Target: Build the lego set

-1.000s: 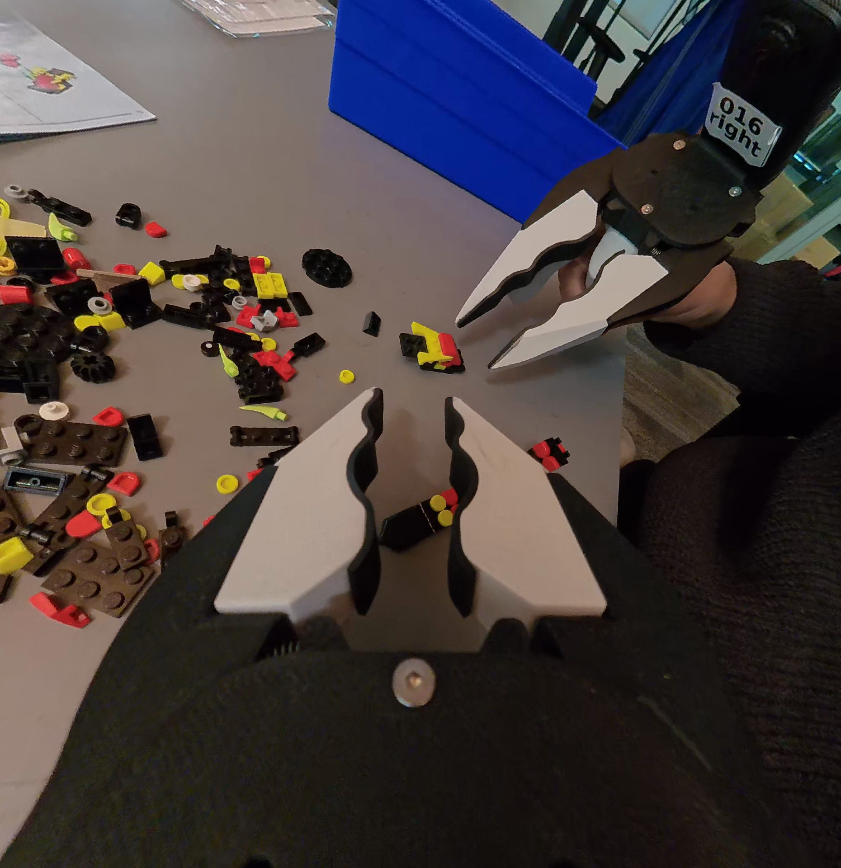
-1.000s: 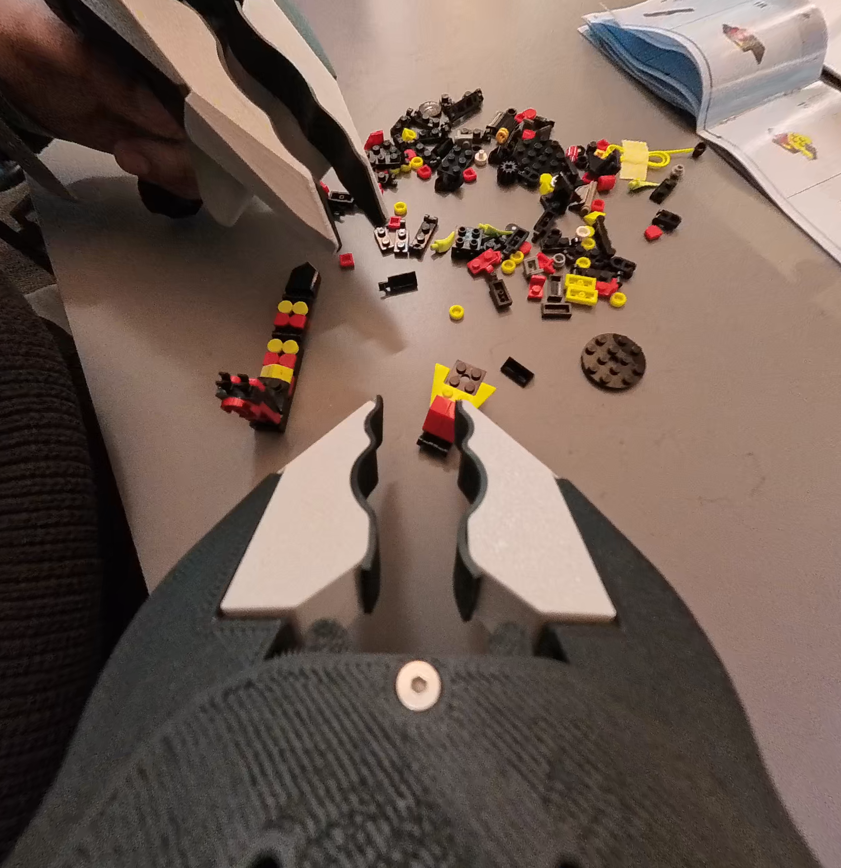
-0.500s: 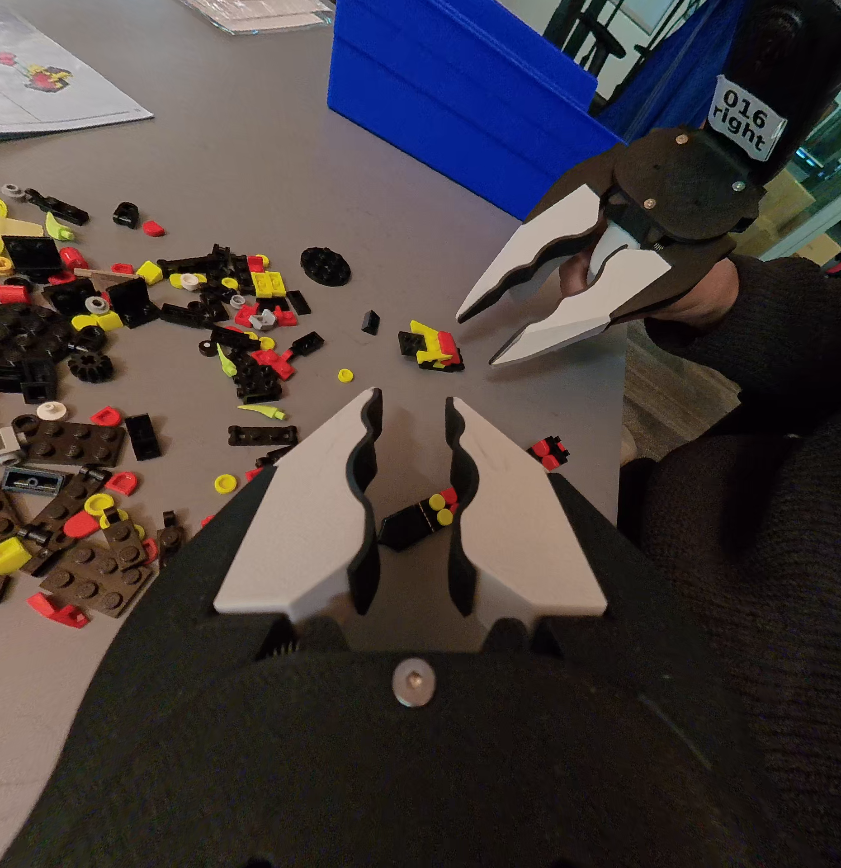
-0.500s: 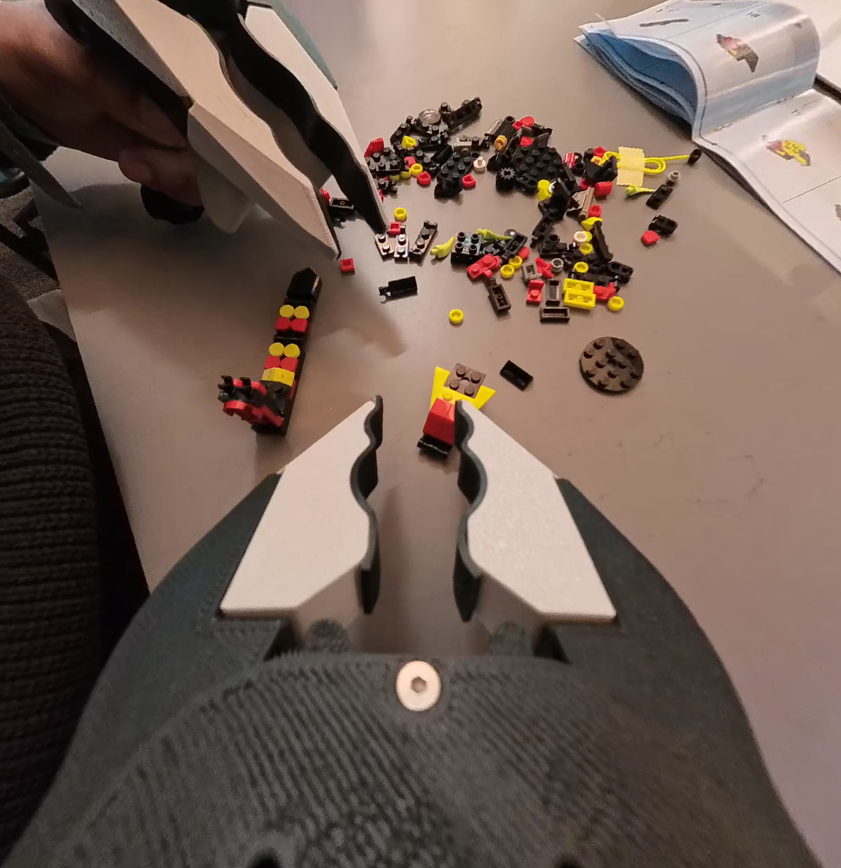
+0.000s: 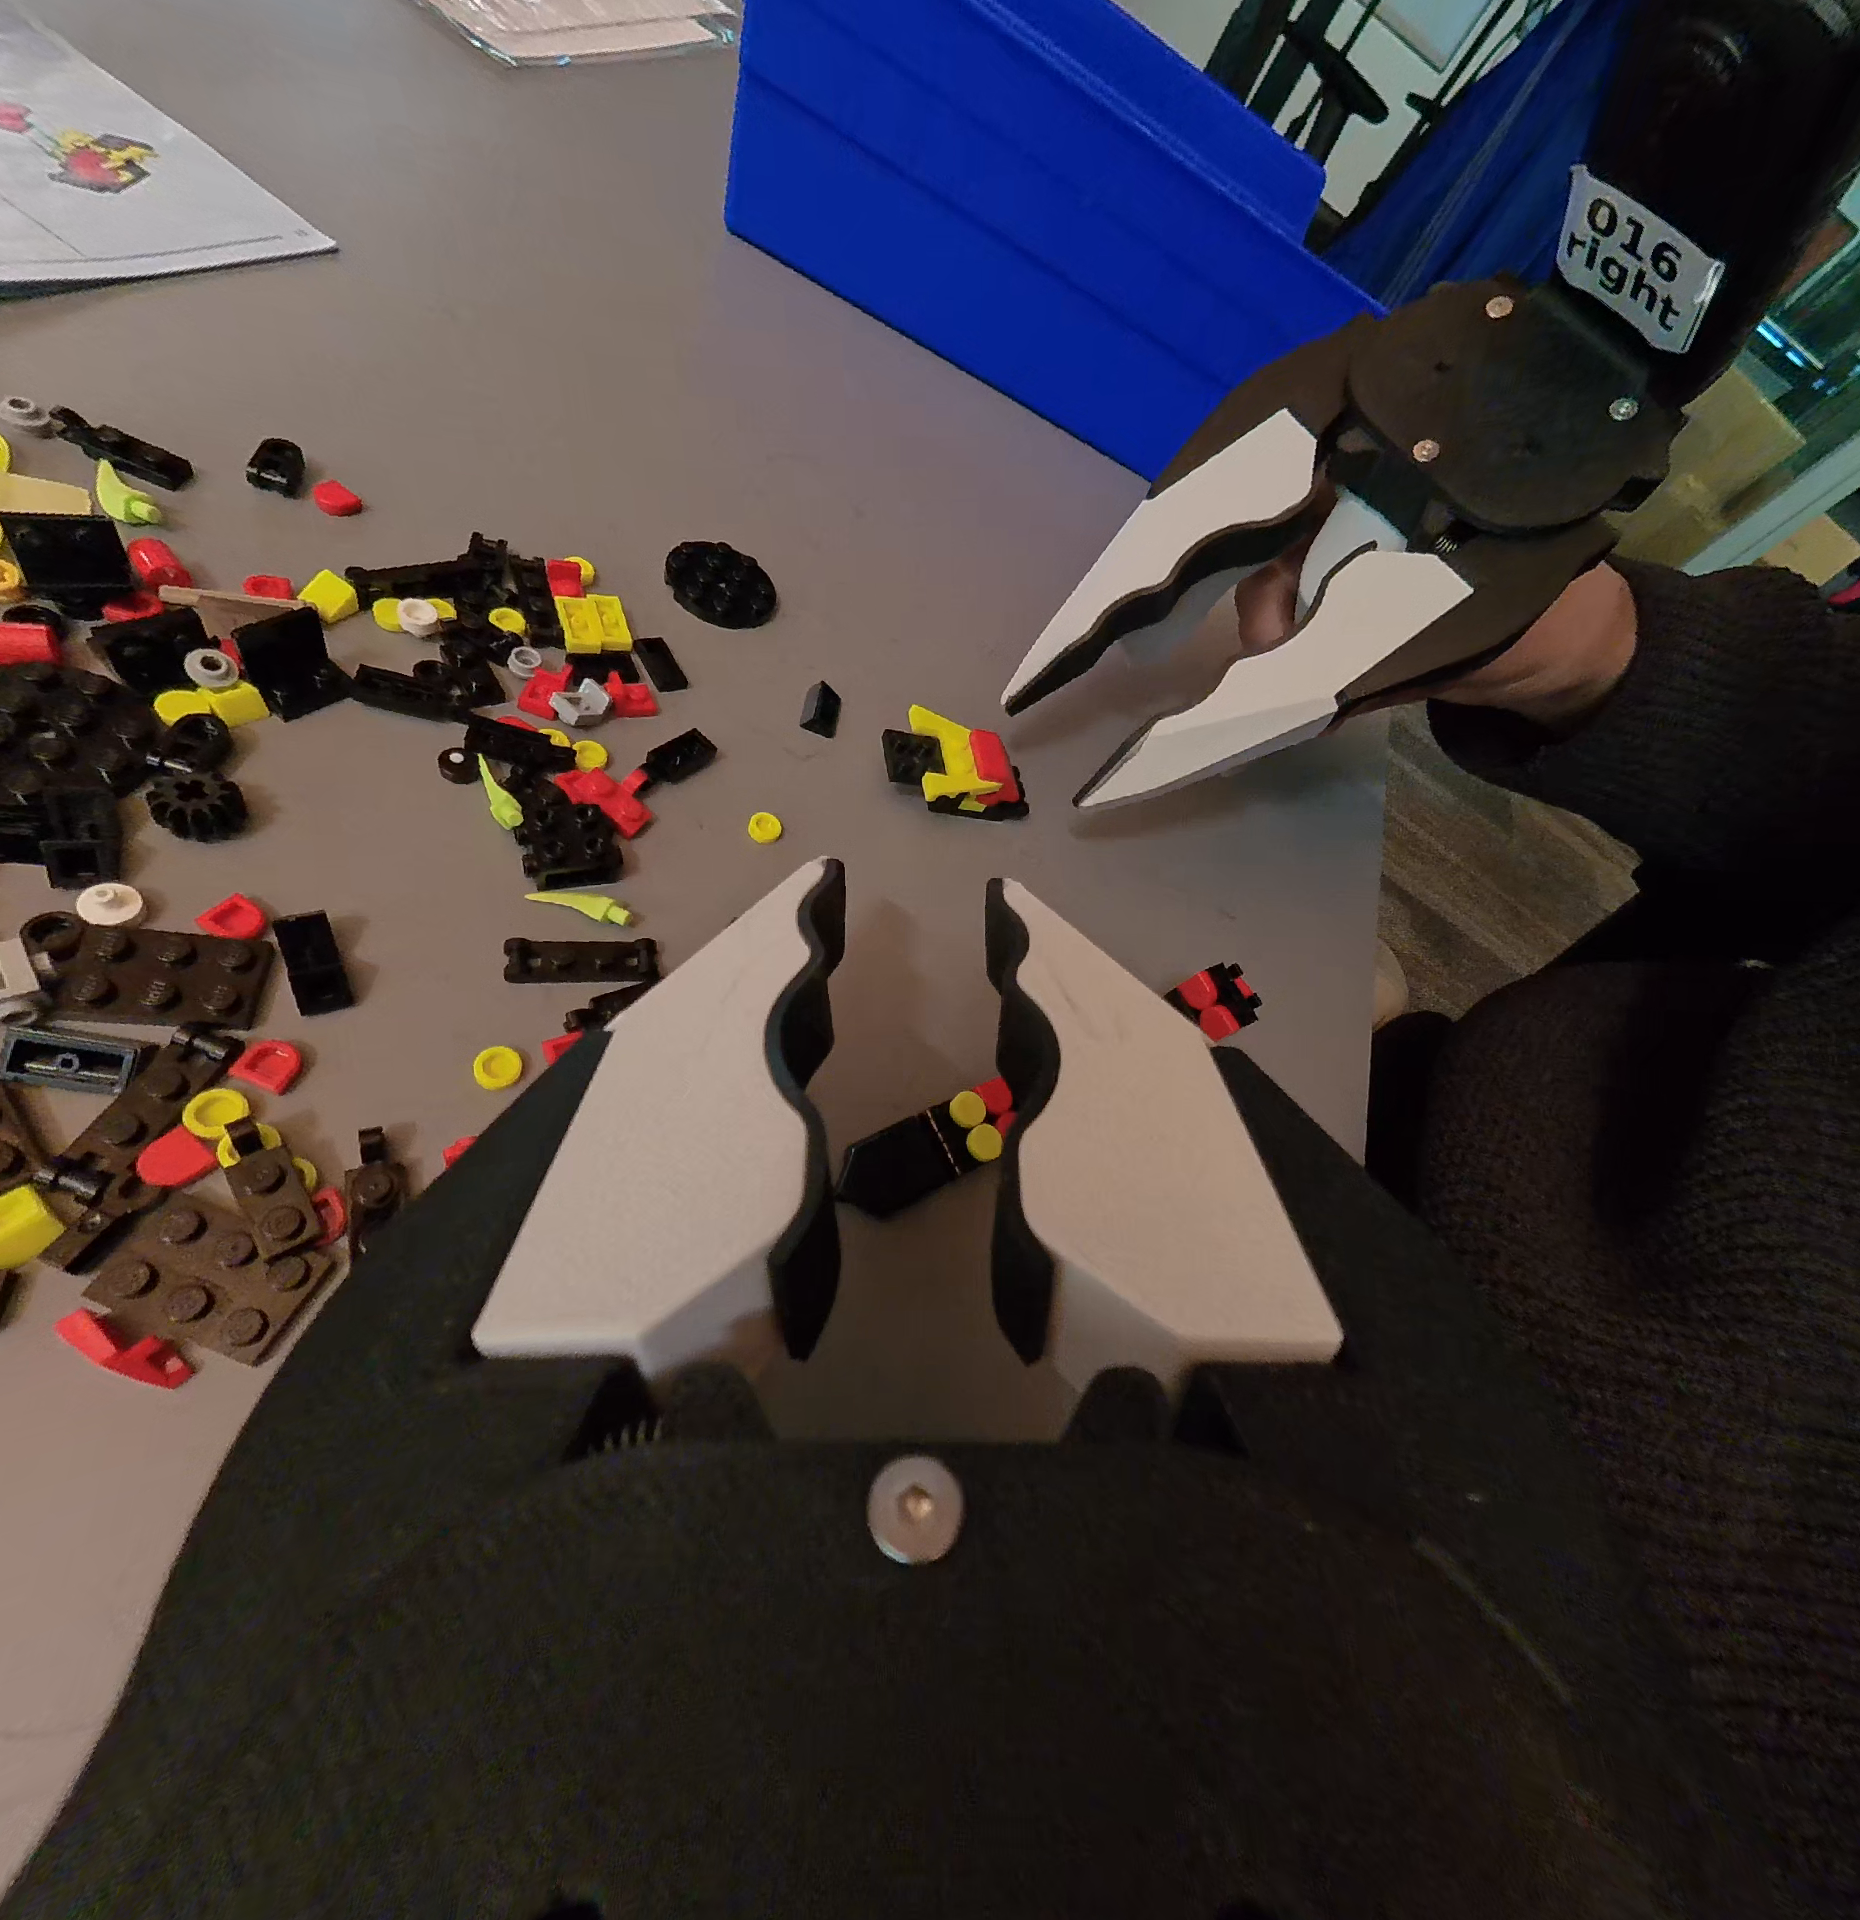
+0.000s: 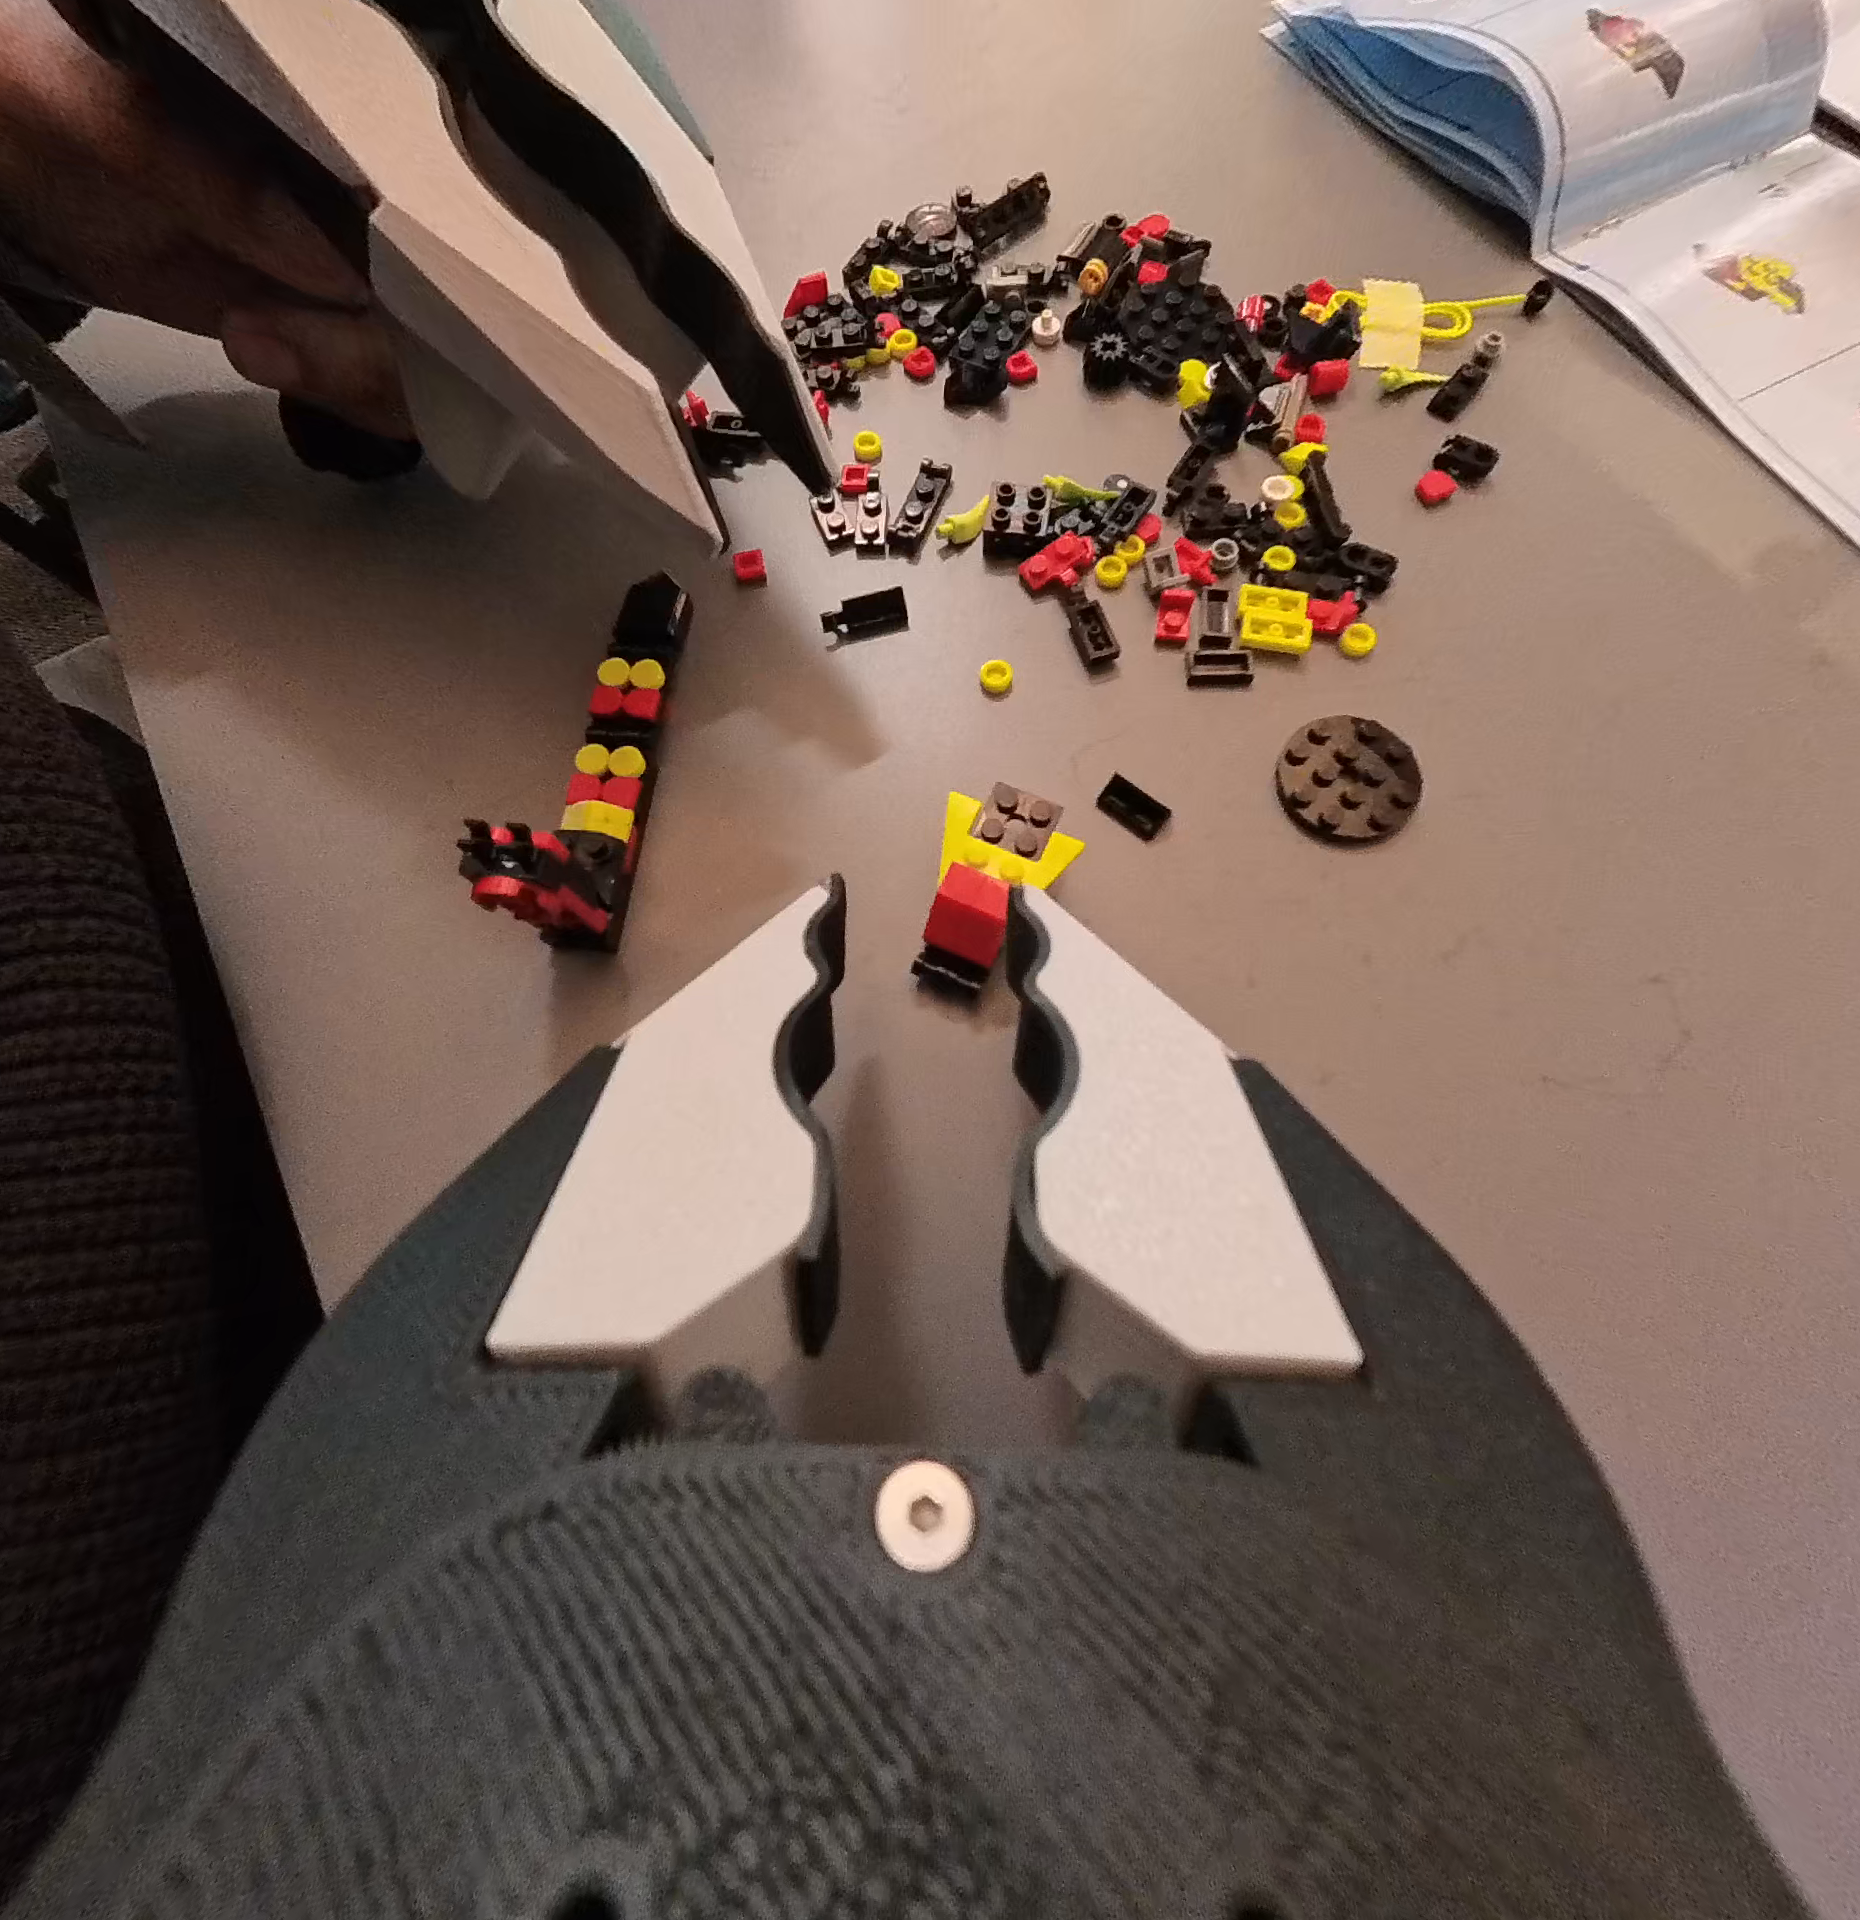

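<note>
Grey tabletop (image 6: 1425,1091): carries everything.
Loose bricks (image 6: 1134,416): scattered heap, far side.
Long black-red-yellow assembly (image 6: 604,769): lies flat under the left hand-held gripper (image 5: 913,904), which hovers released.
Small red-yellow assembly (image 6: 983,873): just ahead of the right hand-held gripper (image 6: 924,899), released, not gripping.
Instruction booklet (image 6: 1674,135): far right corner.
</note>
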The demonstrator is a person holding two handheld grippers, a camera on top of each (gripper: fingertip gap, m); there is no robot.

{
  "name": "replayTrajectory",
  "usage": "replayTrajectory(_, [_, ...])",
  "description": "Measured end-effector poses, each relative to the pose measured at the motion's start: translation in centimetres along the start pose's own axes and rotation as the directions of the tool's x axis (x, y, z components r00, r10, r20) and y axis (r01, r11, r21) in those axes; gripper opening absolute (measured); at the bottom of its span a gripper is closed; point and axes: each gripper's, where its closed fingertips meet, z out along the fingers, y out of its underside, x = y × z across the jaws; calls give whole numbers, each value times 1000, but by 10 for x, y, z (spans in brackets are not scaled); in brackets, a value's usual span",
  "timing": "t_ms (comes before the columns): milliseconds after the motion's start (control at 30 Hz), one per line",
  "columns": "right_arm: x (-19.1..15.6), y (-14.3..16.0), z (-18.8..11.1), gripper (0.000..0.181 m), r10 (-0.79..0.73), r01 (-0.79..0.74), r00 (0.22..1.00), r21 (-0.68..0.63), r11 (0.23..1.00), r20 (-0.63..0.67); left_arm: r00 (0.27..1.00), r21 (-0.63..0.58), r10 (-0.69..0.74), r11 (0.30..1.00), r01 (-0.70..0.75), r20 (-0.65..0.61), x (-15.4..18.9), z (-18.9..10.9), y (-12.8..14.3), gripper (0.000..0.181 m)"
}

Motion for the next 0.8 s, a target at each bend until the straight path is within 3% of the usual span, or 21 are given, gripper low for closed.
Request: replayTrajectory(800, [-1,1,1,30,2,-2,1000,-5,1000,8,1000,-5,-6,1000,6,-1,1,0,2,25])
